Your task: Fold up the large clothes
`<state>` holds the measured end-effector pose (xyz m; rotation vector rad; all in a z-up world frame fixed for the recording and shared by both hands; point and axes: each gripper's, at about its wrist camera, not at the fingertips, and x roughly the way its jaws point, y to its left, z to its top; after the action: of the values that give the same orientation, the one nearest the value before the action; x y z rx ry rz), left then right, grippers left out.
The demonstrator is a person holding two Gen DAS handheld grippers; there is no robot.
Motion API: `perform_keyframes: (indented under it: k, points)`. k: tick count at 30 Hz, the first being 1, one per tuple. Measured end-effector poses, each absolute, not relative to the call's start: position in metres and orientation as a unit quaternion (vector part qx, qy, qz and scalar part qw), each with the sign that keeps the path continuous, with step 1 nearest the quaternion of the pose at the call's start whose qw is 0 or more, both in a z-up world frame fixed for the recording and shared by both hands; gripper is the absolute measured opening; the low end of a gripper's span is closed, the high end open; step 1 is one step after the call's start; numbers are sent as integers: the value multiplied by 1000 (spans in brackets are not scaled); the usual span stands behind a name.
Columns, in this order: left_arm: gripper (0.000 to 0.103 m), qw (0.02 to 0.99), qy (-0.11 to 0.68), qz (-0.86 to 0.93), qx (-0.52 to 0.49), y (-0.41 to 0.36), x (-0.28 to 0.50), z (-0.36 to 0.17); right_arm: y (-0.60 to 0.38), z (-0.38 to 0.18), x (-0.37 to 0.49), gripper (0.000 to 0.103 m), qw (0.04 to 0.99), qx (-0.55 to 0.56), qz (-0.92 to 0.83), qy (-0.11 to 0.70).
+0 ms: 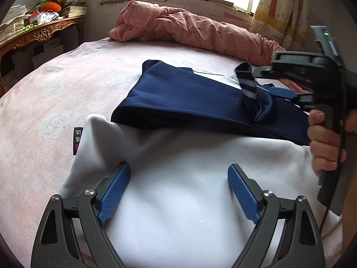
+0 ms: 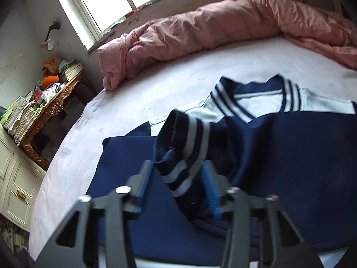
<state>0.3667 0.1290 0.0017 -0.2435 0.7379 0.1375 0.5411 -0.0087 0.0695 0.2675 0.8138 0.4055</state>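
Jacket [image 1: 200,178] is on the bed [image 1: 55,102], about halfway folded: navy sleeve [image 1: 189,98] already across the body. My right fingers [image 2: 176,176] are spread around the striped cuff [image 2: 187,154], not pinching; left fingers [image 1: 178,194] are wide, empty. Body folds remain.
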Motion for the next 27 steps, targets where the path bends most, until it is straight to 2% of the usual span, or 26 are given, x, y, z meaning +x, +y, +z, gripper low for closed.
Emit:
perform_keyframes:
  k: [8,12,15,16,19,22,25,27]
  points:
    - [88,924,358,64,-122,131,367,1,-71,94,510,57,900,105,153,394]
    - [88,924,358,64,-117,130,366,1,-116,84,473,57,924,-1,59,378]
    - [88,924,359,65,-114,129,366,2,-172,70,452,57,923,24,16,383]
    - [88,924,359,65,-113,128,366,2,-195,65,447,57,921,44,-1,388]
    - [88,925,358,65,-113,128,366,2,-255,57,432,41,914,94,-39,393]
    - [88,925,358,65,-112,128,366,2,-292,62,406,41,920,118,-19,373]
    - [88,925,358,66,-107,127,366,2,-303,75,367,41,943,78,-14,325]
    - [88,926,357,65,-102,125,365,3,-304,76,352,41,945,45,-22,323]
